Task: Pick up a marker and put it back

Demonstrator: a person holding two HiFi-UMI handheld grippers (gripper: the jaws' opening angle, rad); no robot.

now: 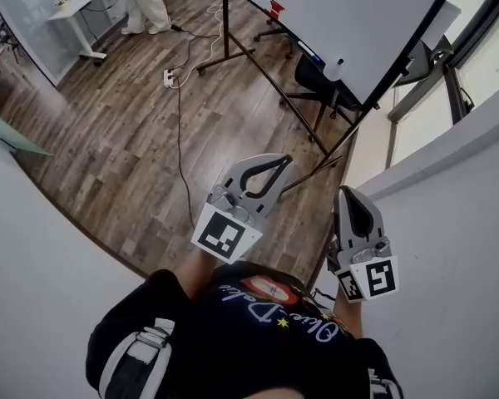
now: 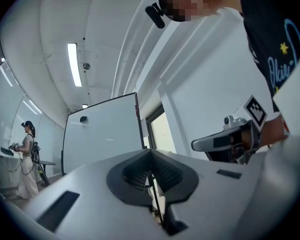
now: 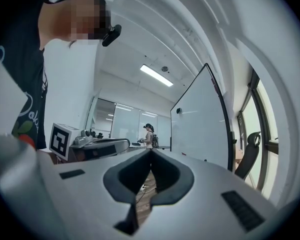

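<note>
- The left tongs point(image 1: 285, 161) are pressed together with nothing between them; their tips meet in the left gripper view.
- The right tongs point(image 1: 347, 192) are likewise pressed together and empty.
- Both point roughly level, out over the wooden floor point(image 1: 125, 140), with no counter near them.
- No marker can be made out for certain. A small red thing point(image 1: 274, 8) and a small blue thing point(image 1: 314, 56) sit along the lower ledge of the whiteboard point(image 1: 333, 7), and either may be one.
- That ledge lies ahead of both tongs and well apart from them, running slantwise from far left to near right in the head view.
- A marker lying there would probably have its long axis along the ledge.
- The near end of the ledge looks closer to the right tongs, so that hand seems better placed to reach it.
</note>
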